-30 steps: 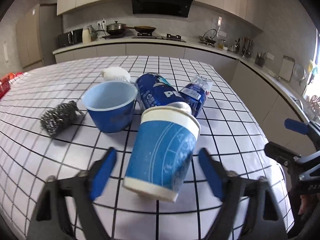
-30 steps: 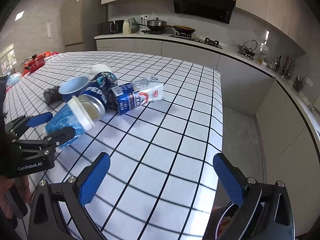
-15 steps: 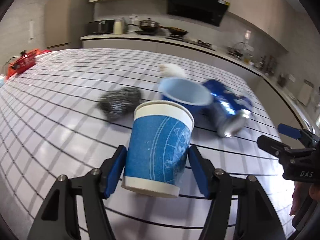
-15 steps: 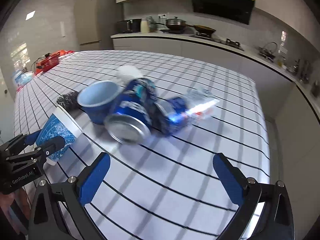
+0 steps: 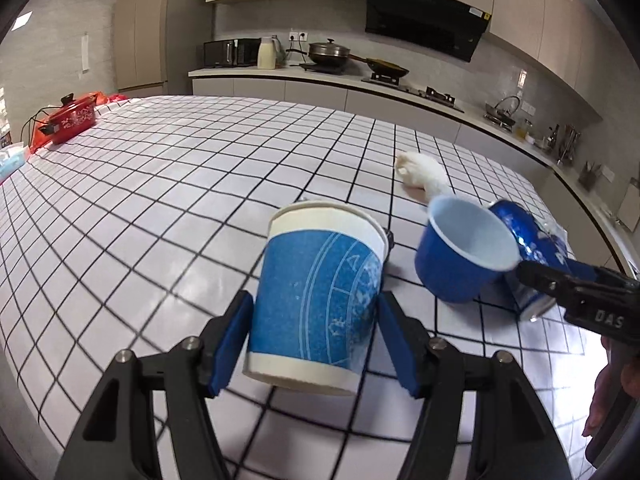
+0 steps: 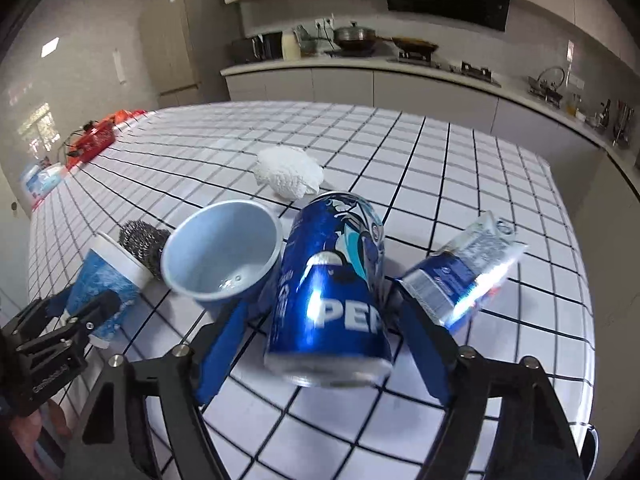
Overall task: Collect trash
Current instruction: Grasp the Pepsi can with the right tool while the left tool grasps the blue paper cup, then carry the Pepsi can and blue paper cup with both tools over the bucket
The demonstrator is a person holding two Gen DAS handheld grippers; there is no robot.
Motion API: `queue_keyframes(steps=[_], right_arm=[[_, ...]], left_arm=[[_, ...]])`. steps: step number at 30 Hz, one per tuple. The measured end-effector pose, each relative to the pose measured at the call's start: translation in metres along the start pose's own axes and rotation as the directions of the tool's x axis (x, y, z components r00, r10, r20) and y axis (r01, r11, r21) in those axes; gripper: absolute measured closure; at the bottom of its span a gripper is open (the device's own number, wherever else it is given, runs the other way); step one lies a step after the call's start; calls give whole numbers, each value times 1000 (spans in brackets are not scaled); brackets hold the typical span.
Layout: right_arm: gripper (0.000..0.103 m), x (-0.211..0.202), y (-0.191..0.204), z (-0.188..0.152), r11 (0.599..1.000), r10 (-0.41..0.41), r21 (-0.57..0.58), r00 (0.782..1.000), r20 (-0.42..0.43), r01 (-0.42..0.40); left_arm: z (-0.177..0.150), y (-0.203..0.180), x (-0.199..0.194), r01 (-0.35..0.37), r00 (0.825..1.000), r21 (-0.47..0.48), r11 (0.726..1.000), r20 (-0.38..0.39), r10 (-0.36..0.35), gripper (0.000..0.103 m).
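My left gripper is shut on a blue and white paper cup, held upright just above the checked table. In the right wrist view the same cup shows at the left. My right gripper straddles a blue Pepsi can lying on its side; its jaws are closing, with small gaps still beside the can. A blue plastic cup leans against the can. A crushed blue and white carton lies to the right, a steel scourer to the left, and a white crumpled tissue behind.
A red pot and a tissue pack stand at the table's far left end. The table's right edge drops off beside the carton. A kitchen counter with pans runs along the back wall.
The left gripper's fingers closed onto the paper cup and carried it leftward away from the pile. The right gripper moved in over the Pepsi can and its fingers narrowed around it.
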State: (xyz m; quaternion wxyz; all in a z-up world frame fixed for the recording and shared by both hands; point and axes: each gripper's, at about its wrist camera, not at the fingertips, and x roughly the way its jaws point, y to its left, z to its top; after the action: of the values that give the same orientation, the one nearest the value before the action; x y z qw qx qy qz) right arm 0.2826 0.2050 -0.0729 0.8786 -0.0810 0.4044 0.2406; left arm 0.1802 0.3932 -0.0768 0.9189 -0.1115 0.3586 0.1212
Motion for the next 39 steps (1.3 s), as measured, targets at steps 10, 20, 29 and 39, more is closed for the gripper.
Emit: queue_keyframes(steps=[10, 20, 29, 39], right_arm=[[41, 33, 4, 11, 1000, -31, -9, 997, -65, 30], [41, 1, 4, -8, 1000, 6, -15, 1000, -22, -6], [41, -37, -9, -26, 1000, 22, -1, 1000, 15, -22], [41, -82, -35, -47, 1000, 18, 10, 998, 52, -18]], left_arm=[[10, 4, 7, 30, 1000, 12, 999, -2, -30, 39], [-6, 6, -20, 48, 999, -16, 999, 13, -48, 41], [-14, -13, -41, 62, 997, -9, 998, 36, -61, 42], [-26, -49, -63, 85, 995, 29, 996, 43, -87, 42]])
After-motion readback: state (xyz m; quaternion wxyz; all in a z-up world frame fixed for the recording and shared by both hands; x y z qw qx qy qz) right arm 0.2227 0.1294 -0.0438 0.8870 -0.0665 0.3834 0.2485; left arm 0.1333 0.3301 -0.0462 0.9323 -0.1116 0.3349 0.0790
